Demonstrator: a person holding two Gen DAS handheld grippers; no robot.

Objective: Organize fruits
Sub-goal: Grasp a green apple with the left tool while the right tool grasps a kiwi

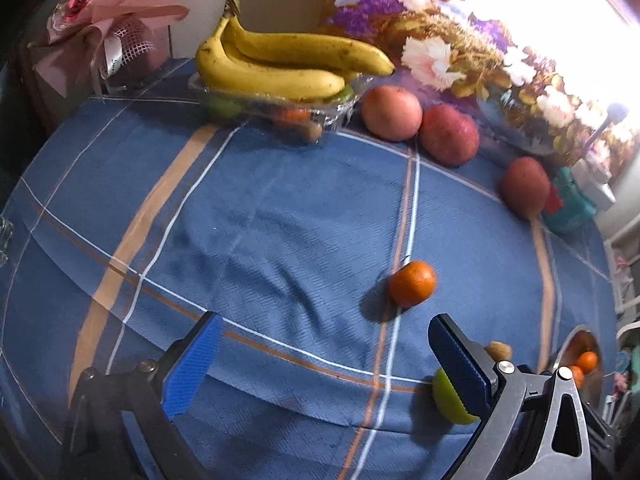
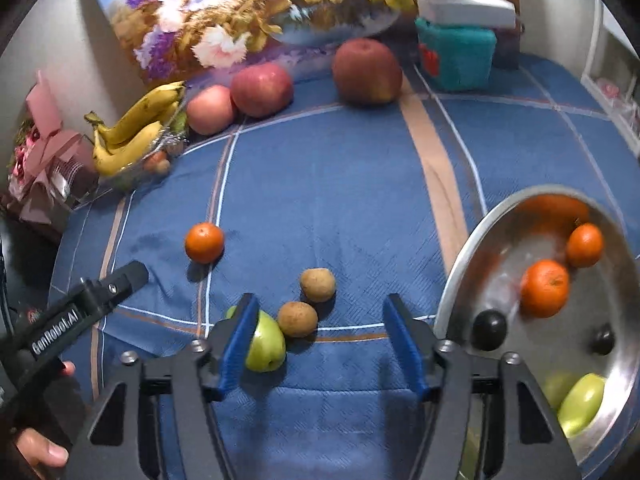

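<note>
The right gripper (image 2: 320, 344) hangs with its jaws spread and nothing between them; a green apple (image 2: 266, 346) lies just behind its left finger, touching it or nearly so, and which cannot be told. The left gripper (image 1: 320, 364) is also spread and empty, above the cloth short of a tangerine (image 1: 412, 284).

Taking the steel bowl (image 2: 472, 248) as landmark: it already holds two tangerines, two dark fruits and green fruit. Just left of the bowl lie two brown fruits (image 2: 308, 300), one touching the apple; further left is the loose tangerine. Well beyond the bowl, against a floral picture (image 2: 224, 12), sit three red apples (image 2: 320, 76), and far left a clear tray carries bananas (image 2: 136, 128).

Risks, as a judgement: the fruit is round and the cloth is wrinkled, so a finger that nudges the apple could roll it into the brown fruit and scatter both. A jaw closing off-centre could squeeze the tangerine out sideways. The bowl appears tilted with its rim close to the right finger; a knock there could spill it. The two grippers work near each other and could collide.

The bowl's near edge is cut off, its green fruit uncountable. The tray's contents are blurred behind plastic. The dark fruits' kind is unclear.
</note>
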